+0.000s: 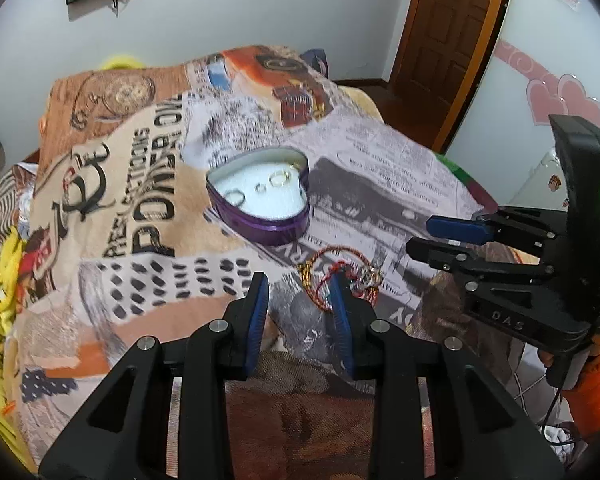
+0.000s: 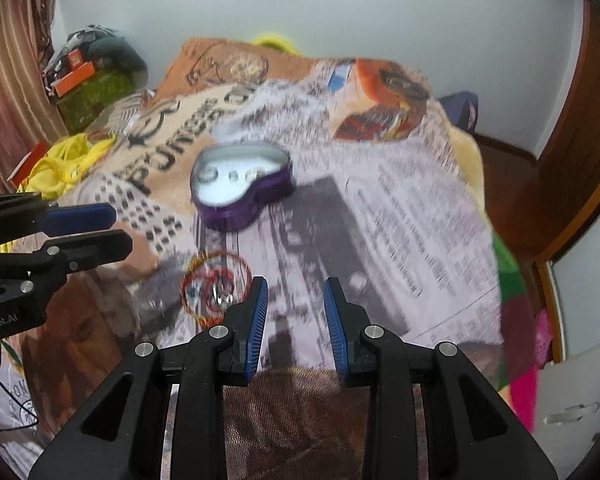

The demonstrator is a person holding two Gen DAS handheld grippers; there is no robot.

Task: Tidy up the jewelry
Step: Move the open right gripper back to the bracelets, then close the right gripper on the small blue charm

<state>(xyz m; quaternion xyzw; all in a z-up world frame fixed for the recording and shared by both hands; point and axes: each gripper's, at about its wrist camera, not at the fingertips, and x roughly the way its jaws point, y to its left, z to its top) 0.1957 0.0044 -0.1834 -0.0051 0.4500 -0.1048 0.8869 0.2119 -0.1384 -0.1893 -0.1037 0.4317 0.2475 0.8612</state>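
Left wrist view is showing the printed blanket (image 1: 148,208) at the left, then the purple heart tin (image 1: 260,196) sitting open with rings (image 1: 278,179) lying inside; nearer, the left gripper (image 1: 302,300) is hovering with its jaws partly apart and nothing between them, its right finger covering part of the tangled red-and-gold bracelets (image 1: 340,268) lying on the blanket just ahead and slightly right of it; at the far right the right gripper (image 1: 432,236) is pointing in, narrowly parted and empty. Right wrist view is placing the bracelets (image 2: 214,288) left of its own fingers, so the left gripper is looking nearer; the loops are lying flat, with no clear long axis.
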